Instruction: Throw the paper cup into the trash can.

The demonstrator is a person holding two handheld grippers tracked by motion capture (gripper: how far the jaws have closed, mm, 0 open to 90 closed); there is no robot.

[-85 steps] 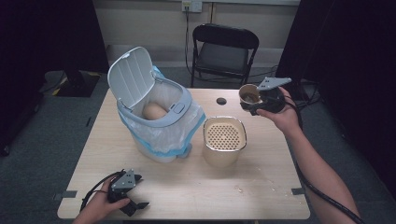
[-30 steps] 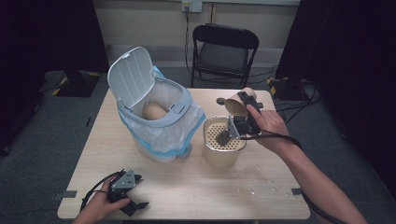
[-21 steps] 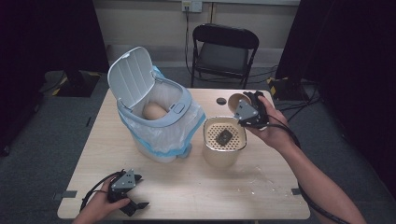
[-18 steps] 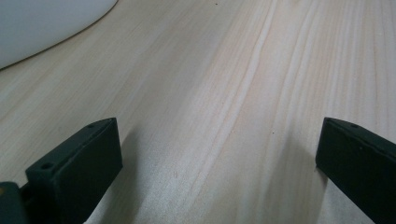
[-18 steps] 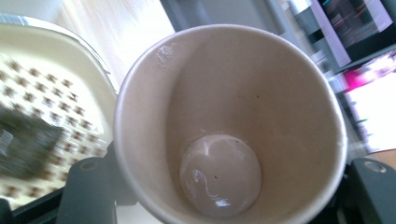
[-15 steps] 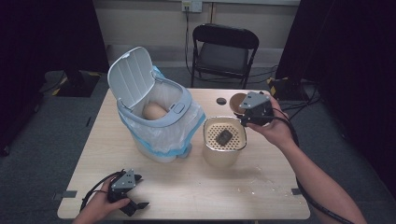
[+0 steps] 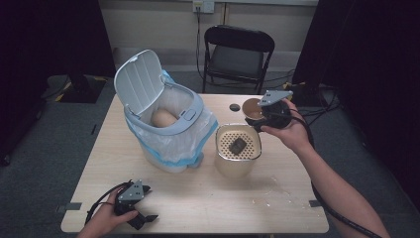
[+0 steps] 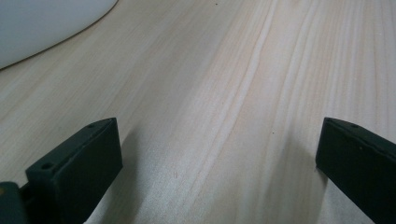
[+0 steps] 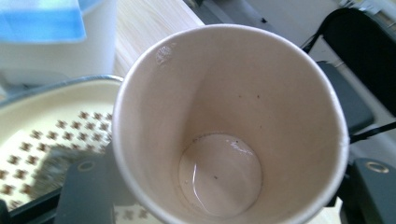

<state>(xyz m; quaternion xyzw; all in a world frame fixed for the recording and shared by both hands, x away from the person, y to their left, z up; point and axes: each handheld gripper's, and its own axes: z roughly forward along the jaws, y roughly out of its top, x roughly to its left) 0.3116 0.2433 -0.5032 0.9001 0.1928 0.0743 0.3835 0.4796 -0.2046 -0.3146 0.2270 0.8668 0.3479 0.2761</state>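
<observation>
Dark room, wooden desk (image 7: pixel 198 198). Right fingers (image 9: pixel 224 186) clamped on paper cup (image 9: pixel 229 121), grip just eased slightly. Cup tipped over strainer pot (image 7: pixel 238 148) earlier, now righted beside it; dark lump (image 7: pixel 238 145) on sieve. Emptying judged done. Left fingers (image 8: pixel 210 158) wide open, idle, holding nothing.

The cup (image 9: pixel 229 126) looks like smooth paper, wet and shiny at the bottom. The table (image 7: pixel 198 198) is pale wood with fine lines. The bin (image 7: pixel 143 84) is smooth plastic with a thin, crinkly bag (image 7: pixel 168 146).

left gripper (image 7: pixel 140 218) – low, jaws wide | right gripper (image 7: pixel 257 115) – raised, clamped
</observation>
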